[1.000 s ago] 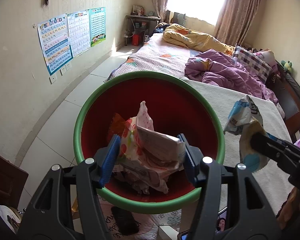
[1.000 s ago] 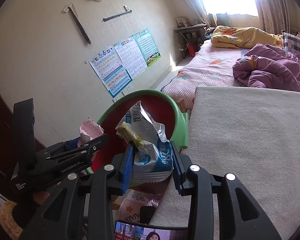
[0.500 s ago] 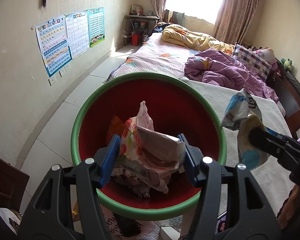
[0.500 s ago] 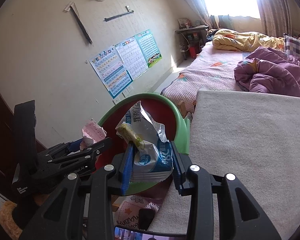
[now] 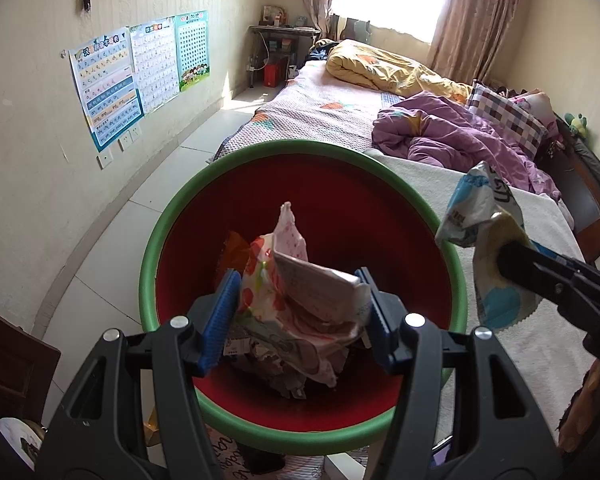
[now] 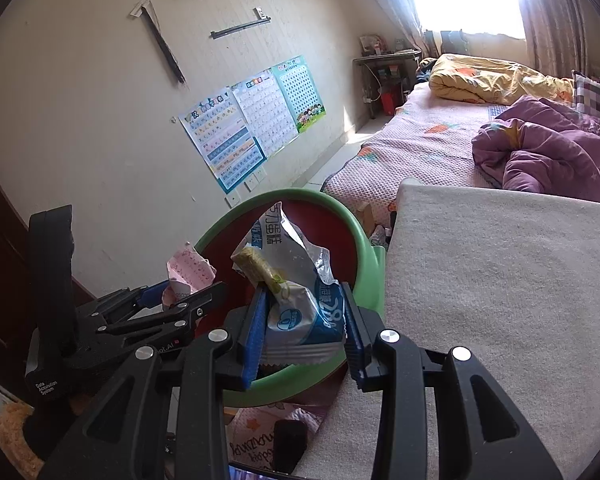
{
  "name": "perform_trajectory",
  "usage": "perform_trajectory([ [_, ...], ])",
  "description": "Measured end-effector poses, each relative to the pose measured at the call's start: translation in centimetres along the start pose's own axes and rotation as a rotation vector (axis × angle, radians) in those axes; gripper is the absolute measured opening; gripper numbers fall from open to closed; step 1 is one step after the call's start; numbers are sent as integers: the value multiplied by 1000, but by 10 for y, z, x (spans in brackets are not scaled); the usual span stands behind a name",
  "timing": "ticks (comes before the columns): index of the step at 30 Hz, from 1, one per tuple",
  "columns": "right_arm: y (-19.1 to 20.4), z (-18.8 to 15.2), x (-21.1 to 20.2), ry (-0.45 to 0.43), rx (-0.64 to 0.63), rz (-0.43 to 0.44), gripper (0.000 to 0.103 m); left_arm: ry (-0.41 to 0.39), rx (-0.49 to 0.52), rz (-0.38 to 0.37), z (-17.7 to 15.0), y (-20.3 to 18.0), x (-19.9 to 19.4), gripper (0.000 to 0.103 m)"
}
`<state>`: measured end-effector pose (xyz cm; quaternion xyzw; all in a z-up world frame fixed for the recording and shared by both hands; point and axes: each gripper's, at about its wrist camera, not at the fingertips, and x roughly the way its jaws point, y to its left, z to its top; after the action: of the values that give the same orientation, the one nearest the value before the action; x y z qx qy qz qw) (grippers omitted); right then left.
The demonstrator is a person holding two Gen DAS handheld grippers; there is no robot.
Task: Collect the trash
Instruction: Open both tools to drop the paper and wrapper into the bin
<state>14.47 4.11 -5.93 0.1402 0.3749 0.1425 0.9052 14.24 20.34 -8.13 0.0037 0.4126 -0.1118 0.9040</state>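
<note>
- the crumpled pink-and-white printed plastic wrapper (image 5: 300, 300) looked light, soft and crinkly; it was pinched across its bunched middle between the blue pads of the left claw (image 5: 298, 314), which was clamped on it right over the red bucket with a green rim (image 5: 308, 148)
- the torn blue-and-white foil snack packet (image 6: 300, 312), with a yellowish cake piece (image 6: 256, 268) poking out, seemed equally light, slick, and likely to shed crumbs; the right claw (image 6: 302, 326) was clamped on its lower sealed end, by the bucket's near rim
- both claws pointed steeply downward, side by side, beside the cream blanket-covered bed (image 6: 500, 280)
</note>
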Motion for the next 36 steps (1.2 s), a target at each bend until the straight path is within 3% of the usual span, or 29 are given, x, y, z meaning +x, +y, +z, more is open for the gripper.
perform_trajectory([
  [18,4,8,20,29,-22,2,35,13,3,33,2,5,12,57],
  [21,3,7,20,33,-14,-3,49,9,-4,55,1,6,13,66],
  [28,-6,6,1,-14,7,-3,55,-21,-35,103,-3,9,6,71],
  [30,-9,6,-7,-35,3,-4,61,-56,-34,135,-3,7,0,79],
  [36,-16,3,-41,-119,-37,12,82,-178,-68,175,-4,-6,-36,90],
])
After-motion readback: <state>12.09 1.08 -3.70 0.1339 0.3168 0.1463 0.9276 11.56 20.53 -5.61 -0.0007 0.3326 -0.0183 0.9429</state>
